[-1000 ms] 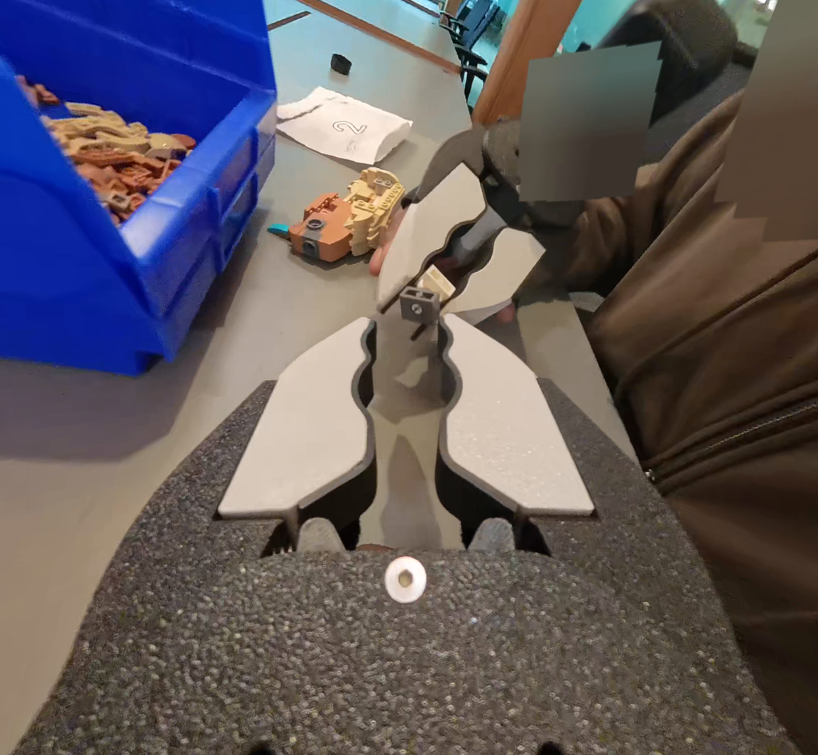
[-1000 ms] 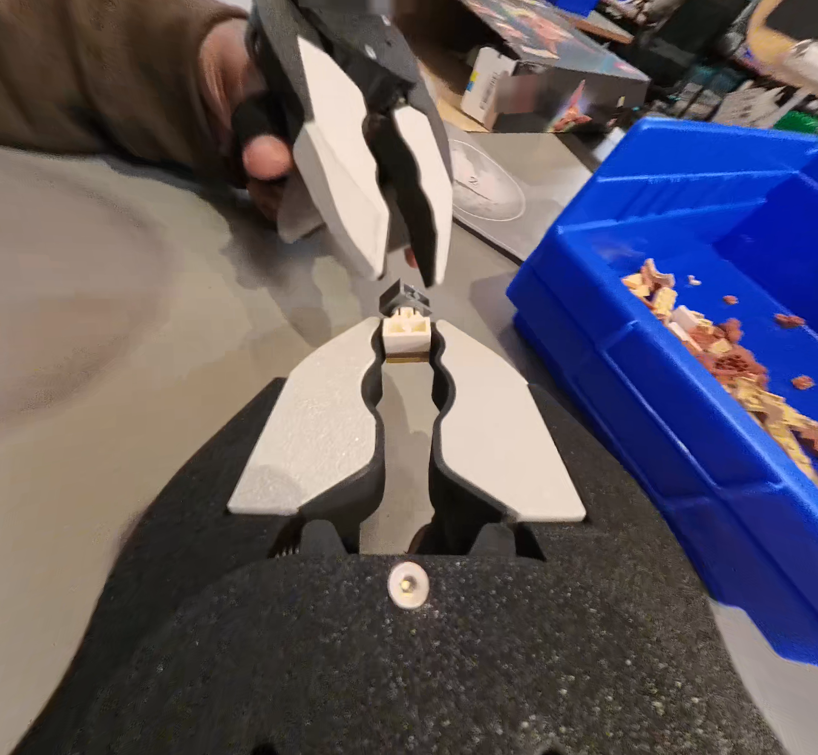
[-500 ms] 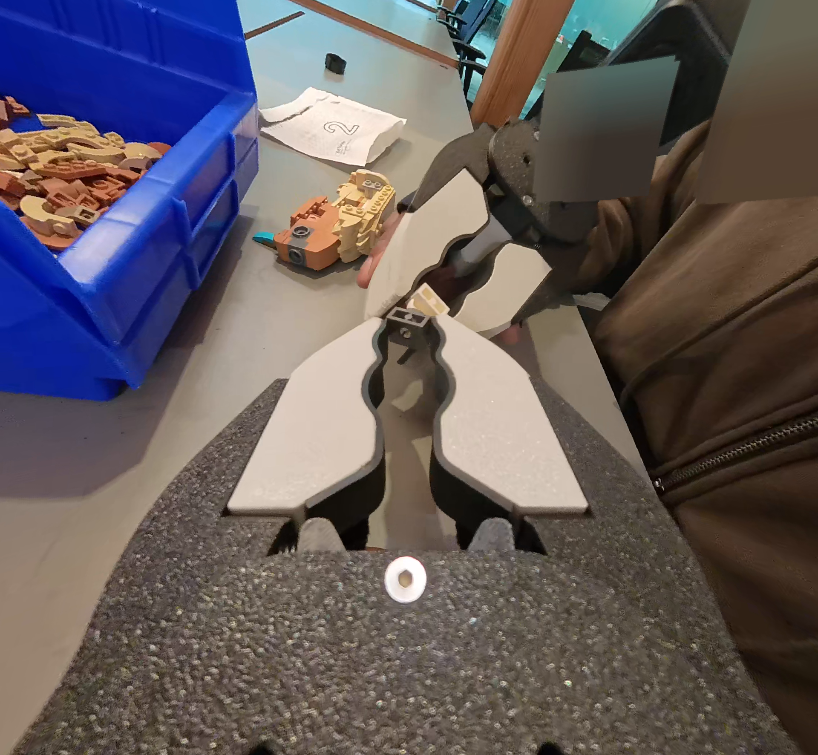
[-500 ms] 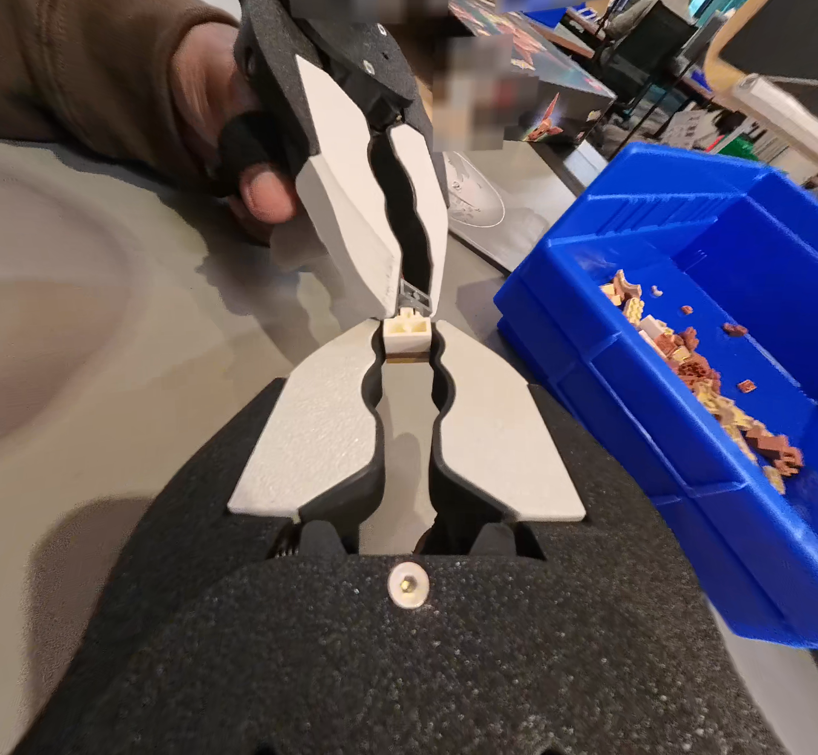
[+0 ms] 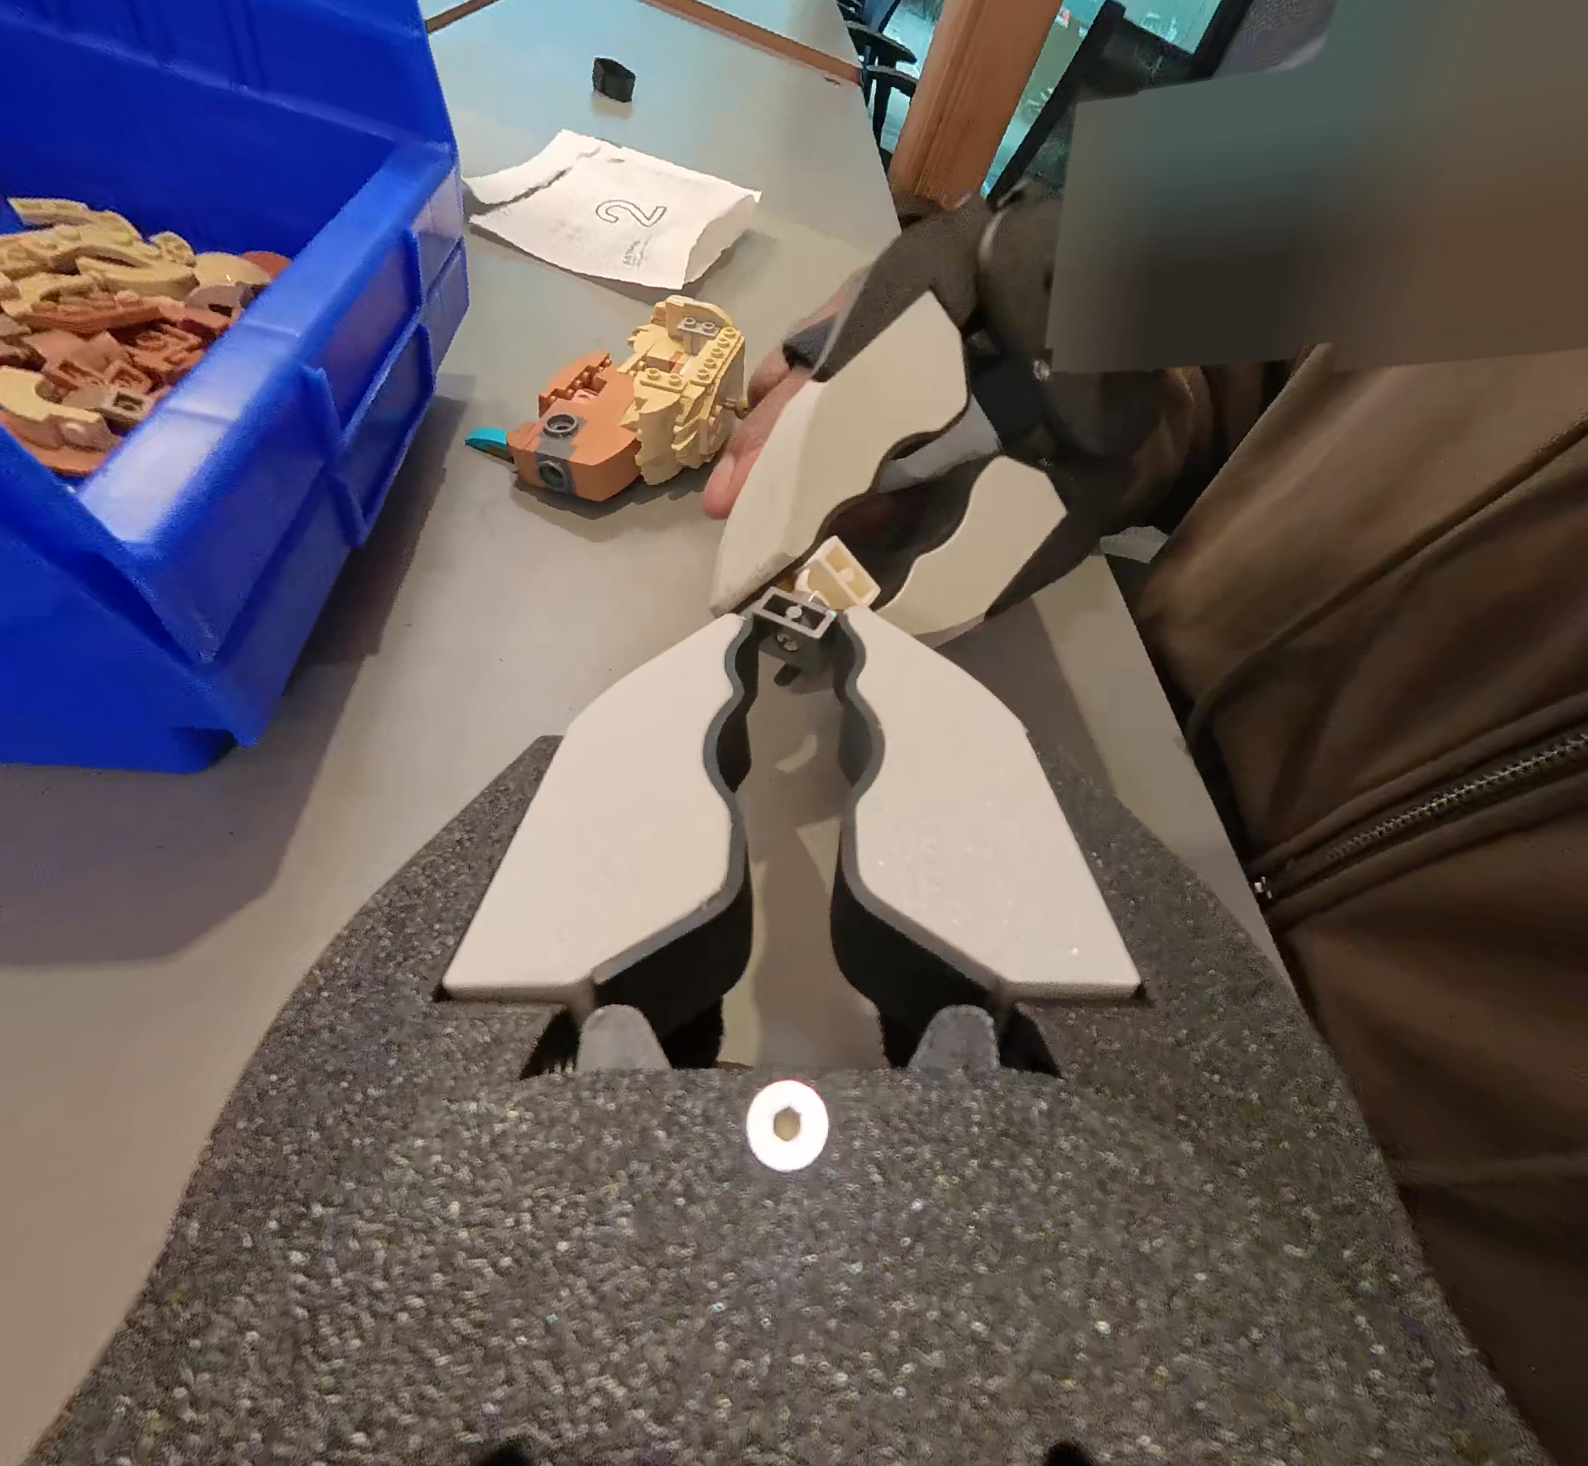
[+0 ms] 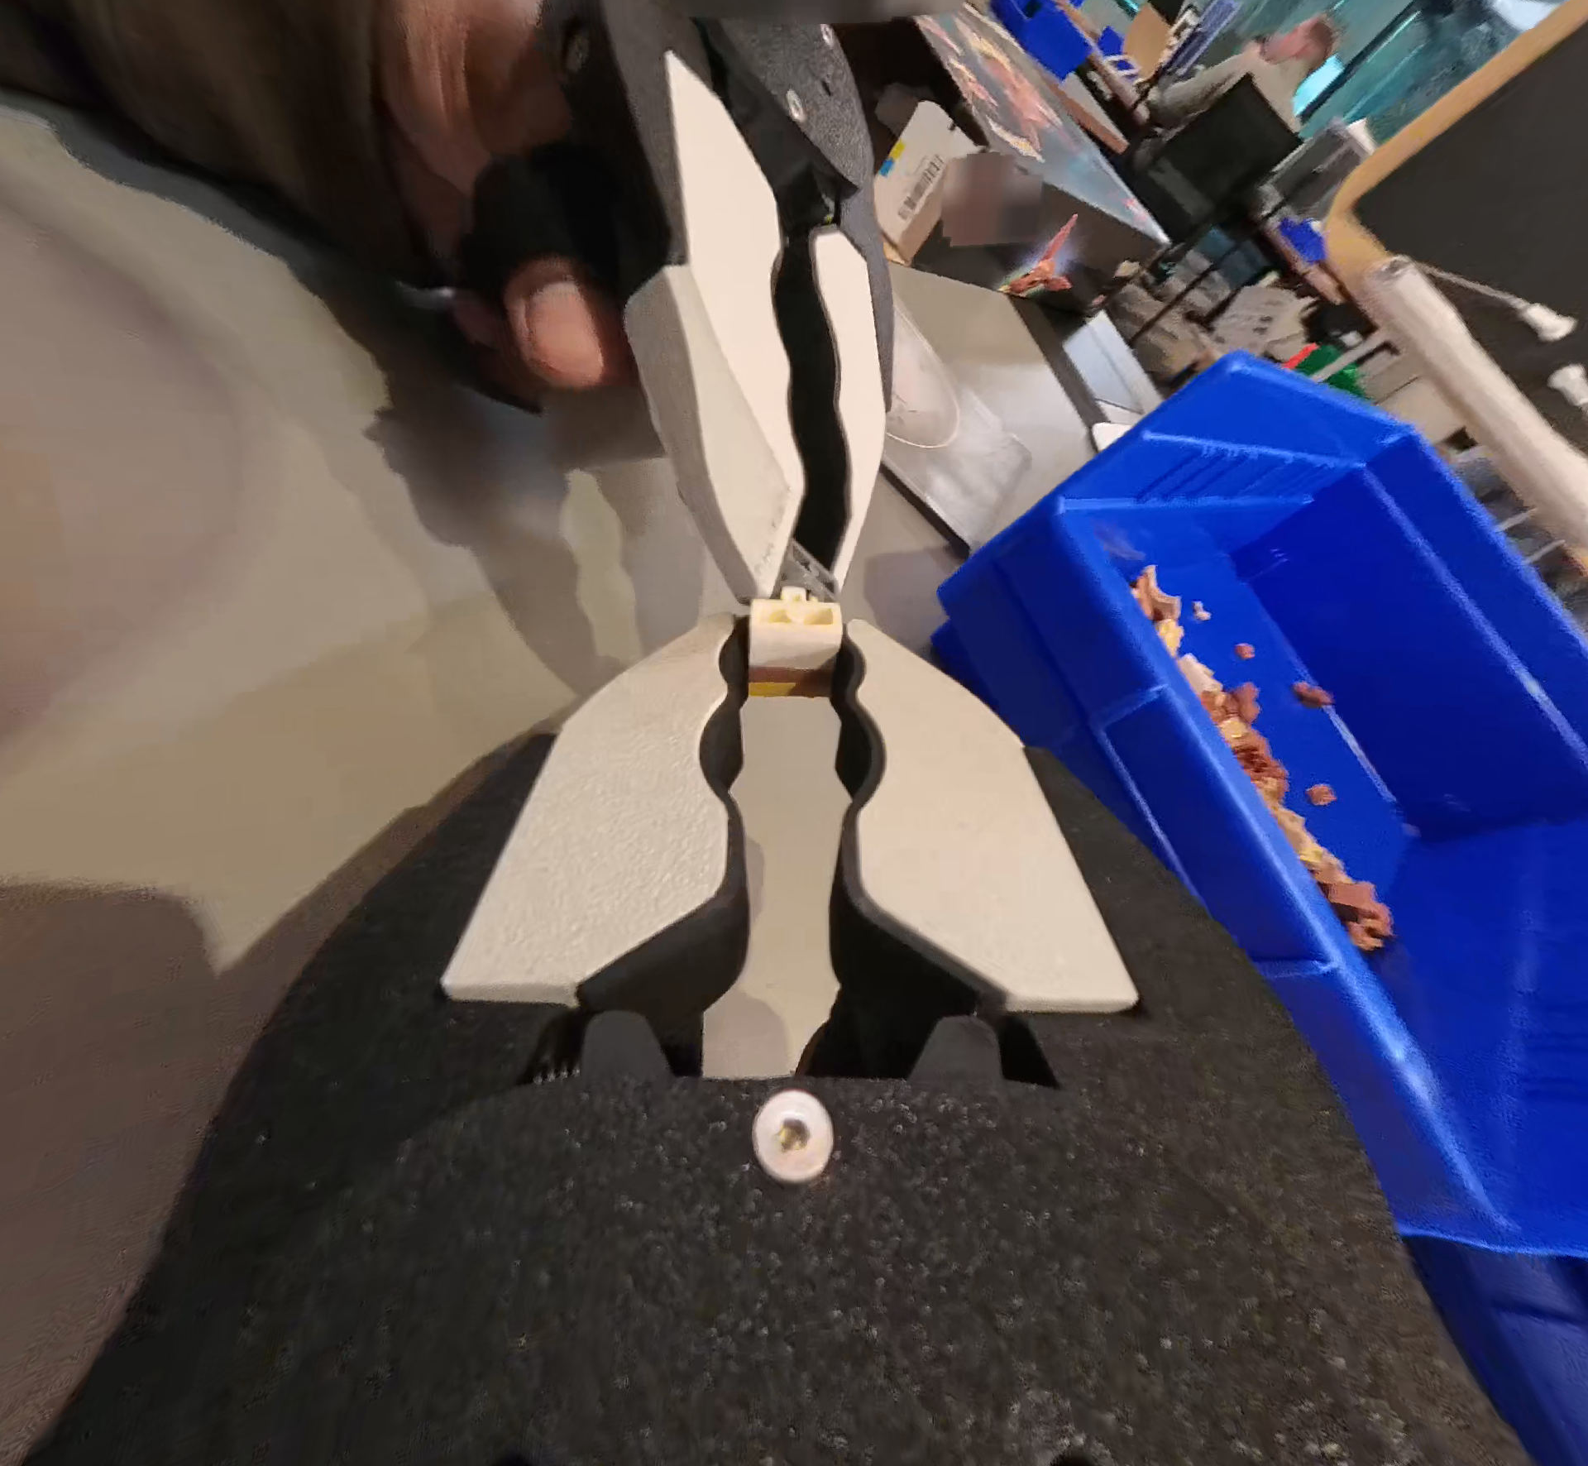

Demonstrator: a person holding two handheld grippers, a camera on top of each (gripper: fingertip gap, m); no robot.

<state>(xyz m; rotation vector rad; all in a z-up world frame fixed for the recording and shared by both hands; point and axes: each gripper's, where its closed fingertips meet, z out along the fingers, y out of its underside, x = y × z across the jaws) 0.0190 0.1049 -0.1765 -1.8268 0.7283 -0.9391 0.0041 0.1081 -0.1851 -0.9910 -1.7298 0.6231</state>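
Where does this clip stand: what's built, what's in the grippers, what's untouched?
Built: a brown-and-tan model lies on the table. In hand: the left gripper pinches a grey brick; the right gripper pinches a cream brick, and the two bricks meet tip to tip, whether joined is unclear. Left: loose pieces fill the blue bin.

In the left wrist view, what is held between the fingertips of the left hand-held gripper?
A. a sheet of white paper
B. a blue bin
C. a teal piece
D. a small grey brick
D. The left hand-held gripper is closed on a small grey brick, which meets the cream brick held by the right hand-held gripper; the blue bin and the white paper lie apart on the table.
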